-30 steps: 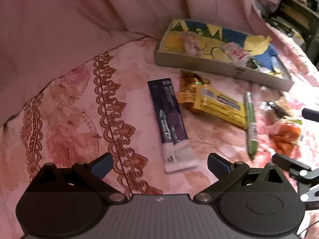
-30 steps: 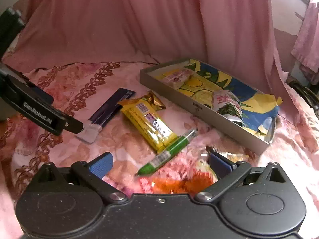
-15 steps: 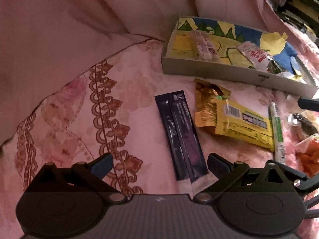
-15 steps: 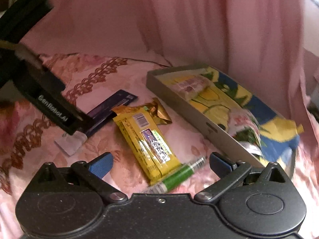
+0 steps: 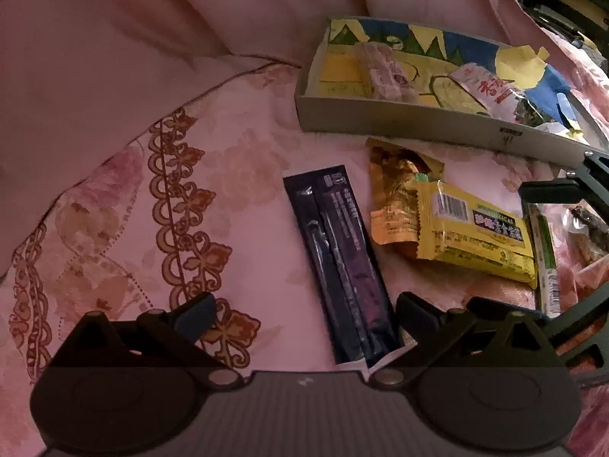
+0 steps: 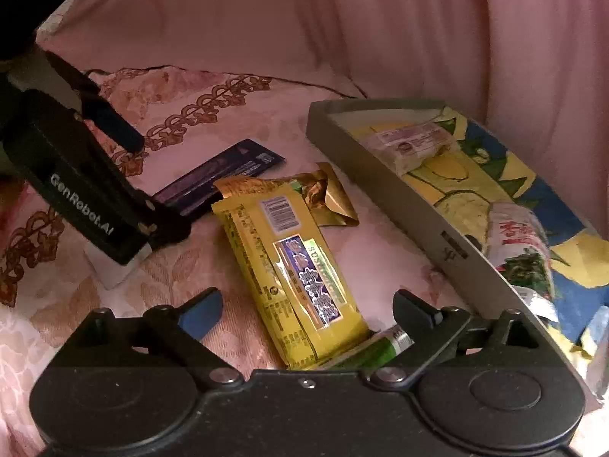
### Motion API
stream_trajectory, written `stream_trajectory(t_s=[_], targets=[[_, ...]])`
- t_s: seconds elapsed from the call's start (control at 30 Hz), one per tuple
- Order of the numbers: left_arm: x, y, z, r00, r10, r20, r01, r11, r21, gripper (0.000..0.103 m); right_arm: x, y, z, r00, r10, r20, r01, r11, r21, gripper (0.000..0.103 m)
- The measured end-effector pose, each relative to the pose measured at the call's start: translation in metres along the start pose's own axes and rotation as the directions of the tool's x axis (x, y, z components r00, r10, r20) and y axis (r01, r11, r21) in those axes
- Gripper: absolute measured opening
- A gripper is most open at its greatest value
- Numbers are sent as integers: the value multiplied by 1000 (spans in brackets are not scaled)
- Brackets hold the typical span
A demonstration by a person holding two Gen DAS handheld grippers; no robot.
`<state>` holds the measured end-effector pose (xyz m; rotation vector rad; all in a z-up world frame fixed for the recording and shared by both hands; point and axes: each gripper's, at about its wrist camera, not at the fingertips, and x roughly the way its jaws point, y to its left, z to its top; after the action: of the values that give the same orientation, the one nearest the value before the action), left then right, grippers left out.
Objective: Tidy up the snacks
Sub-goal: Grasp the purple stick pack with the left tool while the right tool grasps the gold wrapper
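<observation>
Pink floral bedding [image 5: 236, 160] carries the loose snacks beside the tray [image 6: 411, 205]. Right gripper [image 6: 304, 304], jaws just narrowing but apart, now straddles the yellow snack bar [image 6: 300, 278]; left gripper [image 5: 304, 316], spread, has closed in over the dark sachet [image 5: 342, 251]. Pickups appear imminent.

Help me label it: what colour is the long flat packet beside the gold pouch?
Dark navy-purple packet, clearest in the left wrist view.

Bedsheet [image 5: 236, 175] pink, faded floral print, brown scrollwork border. Grey tray [image 6: 384, 190], lining yellow, blue, green. Long sachet [image 5: 342, 266] dark navy, white end. Snack bar [image 6: 300, 274] yellow, barcode, purple label. Pouch [image 5: 396, 198] gold. Tube [image 6: 373, 350] green.
</observation>
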<state>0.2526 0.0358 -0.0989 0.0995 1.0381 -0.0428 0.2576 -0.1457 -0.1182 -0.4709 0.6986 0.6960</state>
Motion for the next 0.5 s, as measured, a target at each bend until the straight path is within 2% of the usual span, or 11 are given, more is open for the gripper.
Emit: stream_trajectory(t_s=[0.2,0.3,0.43,0.5], targets=[[5,4,-1,1000,-12,-16,12,1000,-22,102,2,-2,0,1000,24,-6,-23,998,52,84],[4,4,0,1000,-27,-12,27,999,-28,97,1,-3,-1,999,31,-6,-30,995,92,80],[-2,3,0,999,-32,17,33,999,-19,81,-3,2,-1,1000,19,6,-19,993,113,67],[-4,2,0,999,-31,28,32,999,-14,74,-5,6,-1,1000,15,5,-16,995,102,66]])
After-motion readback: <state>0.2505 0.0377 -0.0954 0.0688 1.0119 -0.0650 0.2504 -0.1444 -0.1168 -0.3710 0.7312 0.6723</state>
